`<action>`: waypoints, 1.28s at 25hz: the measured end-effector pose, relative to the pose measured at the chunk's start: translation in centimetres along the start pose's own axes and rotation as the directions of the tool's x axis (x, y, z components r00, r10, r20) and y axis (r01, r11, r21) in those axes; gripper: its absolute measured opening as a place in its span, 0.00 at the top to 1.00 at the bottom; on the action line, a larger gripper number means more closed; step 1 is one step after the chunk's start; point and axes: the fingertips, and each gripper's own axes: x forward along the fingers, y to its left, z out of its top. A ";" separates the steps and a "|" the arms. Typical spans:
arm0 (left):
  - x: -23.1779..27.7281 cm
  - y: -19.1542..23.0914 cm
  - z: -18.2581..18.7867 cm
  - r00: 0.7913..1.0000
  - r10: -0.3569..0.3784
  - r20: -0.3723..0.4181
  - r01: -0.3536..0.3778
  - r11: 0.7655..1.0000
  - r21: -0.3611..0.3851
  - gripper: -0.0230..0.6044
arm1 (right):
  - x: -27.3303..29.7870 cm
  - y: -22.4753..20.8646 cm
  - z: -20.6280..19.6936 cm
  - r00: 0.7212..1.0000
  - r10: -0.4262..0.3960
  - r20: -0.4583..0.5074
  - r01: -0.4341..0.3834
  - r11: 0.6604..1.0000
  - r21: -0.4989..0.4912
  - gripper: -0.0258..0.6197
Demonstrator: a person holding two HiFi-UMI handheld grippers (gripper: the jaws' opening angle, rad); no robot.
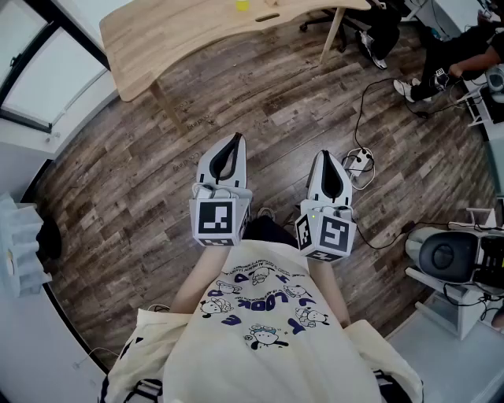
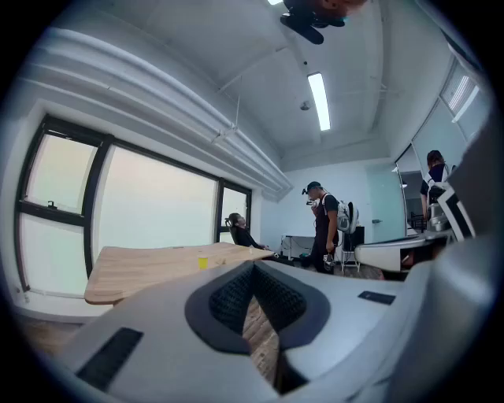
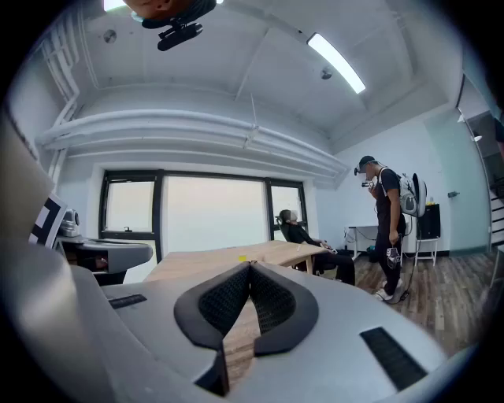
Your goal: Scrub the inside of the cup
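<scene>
The left gripper (image 1: 235, 143) and right gripper (image 1: 327, 159) are held level at the waist, jaws pressed together on nothing — seemingly a ready stance, since what looks like the yellow cup (image 1: 242, 5) sits well apart on the wooden table (image 1: 181, 39).

Dark lettering among cartoon figures stands on the person's shirt (image 1: 264, 315). It appears upside down and cannot be read clearly. Nothing else carries legible text.

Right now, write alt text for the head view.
The left gripper and right gripper are held side by side, shut and empty, over a wood floor. They point toward a table with a yellow cup on it. A cream shirt fills the bottom.
</scene>
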 end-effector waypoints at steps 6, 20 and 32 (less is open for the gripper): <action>0.9 -0.1 0.0 1.000 -0.004 -0.007 0.004 1.000 0.000 0.92 | 0.7 -0.3 -0.1 1.000 -0.001 -0.009 0.001 1.000 0.004 0.96; 3.7 -0.6 -0.2 1.000 0.025 -0.015 -0.025 1.000 0.001 0.92 | 3.5 -2.3 -0.4 1.000 0.023 -0.013 -0.023 0.999 0.034 0.96; 4.2 -1.2 -0.8 0.996 0.084 -0.025 -0.084 0.996 0.000 0.92 | 5.0 -3.6 -1.0 0.996 0.086 -0.019 -0.084 0.994 0.075 0.96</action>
